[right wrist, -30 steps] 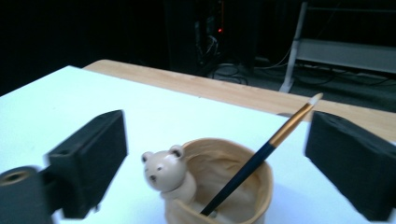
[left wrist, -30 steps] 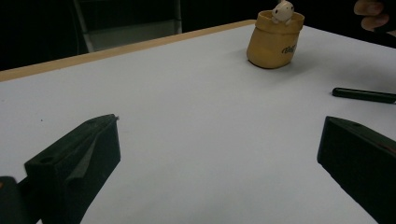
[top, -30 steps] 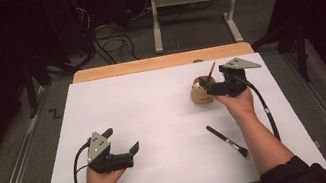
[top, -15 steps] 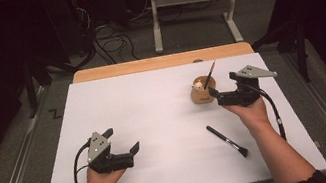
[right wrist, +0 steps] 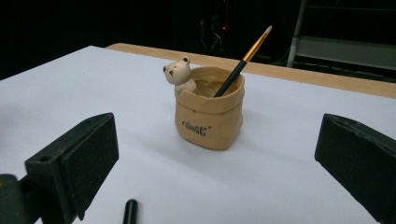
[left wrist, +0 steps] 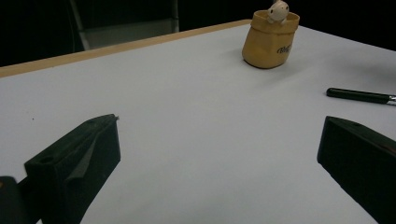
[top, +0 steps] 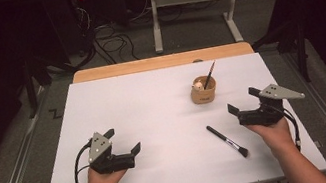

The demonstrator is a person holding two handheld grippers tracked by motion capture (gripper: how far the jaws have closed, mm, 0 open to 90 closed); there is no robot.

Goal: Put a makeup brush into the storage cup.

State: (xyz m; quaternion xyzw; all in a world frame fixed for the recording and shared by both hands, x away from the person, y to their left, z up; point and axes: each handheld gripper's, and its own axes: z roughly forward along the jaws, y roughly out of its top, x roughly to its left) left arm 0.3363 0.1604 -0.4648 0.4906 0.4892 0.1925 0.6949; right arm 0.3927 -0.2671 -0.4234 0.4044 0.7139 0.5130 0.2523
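One thin brush (right wrist: 242, 61) standing in the bear pot (top: 203, 90), black brush (top: 227, 141) lying flat just in front of it, unlifted, between right gripper (top: 244, 106) and left gripper (top: 124, 143), both spread wide, empty.

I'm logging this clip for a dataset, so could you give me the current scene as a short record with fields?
surface: white table top with a wooden far edge
holder: tan sack-shaped pen holder with a small bear figure on its rim, upright
in holder: one paintbrush, leaning, tip up
on table: black makeup brush, lying flat between holder and right gripper
left gripper: open, holds nothing
right gripper: open, holds nothing, faces the holder
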